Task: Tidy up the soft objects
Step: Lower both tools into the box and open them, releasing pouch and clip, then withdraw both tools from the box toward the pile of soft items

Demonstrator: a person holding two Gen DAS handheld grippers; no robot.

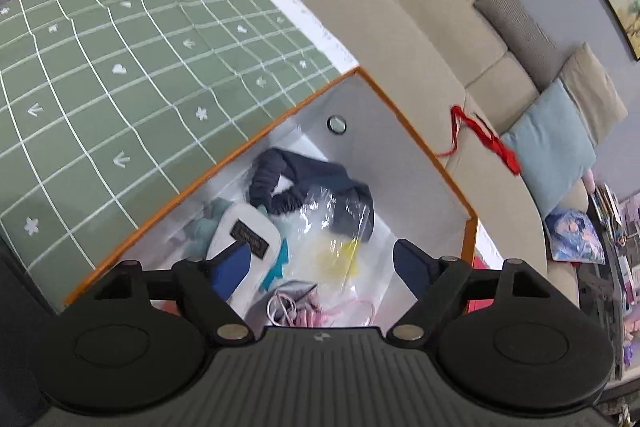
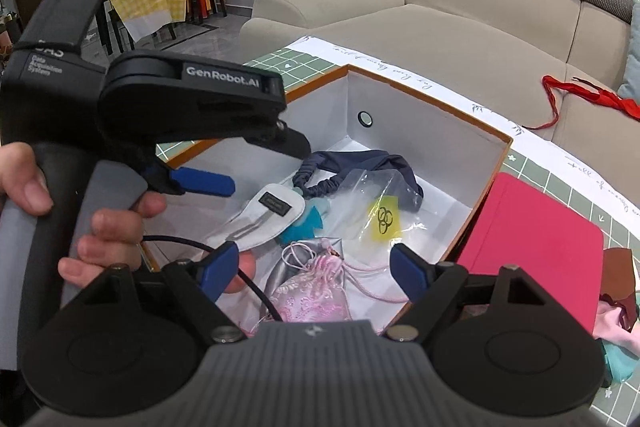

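An open white box with an orange rim (image 2: 420, 147) stands on a green grid cloth. Inside lie a navy elastic headband (image 2: 344, 163), a clear plastic bag with a yellow label (image 2: 380, 203), a grey-white pouch with a dark tag (image 2: 272, 215), a teal piece (image 2: 304, 227) and a pink embroidered drawstring pouch (image 2: 312, 299). My left gripper (image 1: 322, 267) hangs open over the box with nothing between its fingers; the grey-white pouch (image 1: 248, 231) lies just beyond its left finger. My right gripper (image 2: 316, 269) is open above the pink pouch, touching nothing.
A red flat folder (image 2: 532, 239) lies right of the box, with a heap of brown, pink and teal fabrics (image 2: 616, 291) beyond it. The green grid cloth (image 1: 120, 87) spreads left. A beige sofa (image 2: 460, 35) with a red ribbon (image 2: 592, 95) stands behind. A person's hand (image 2: 116, 227) holds the left gripper.
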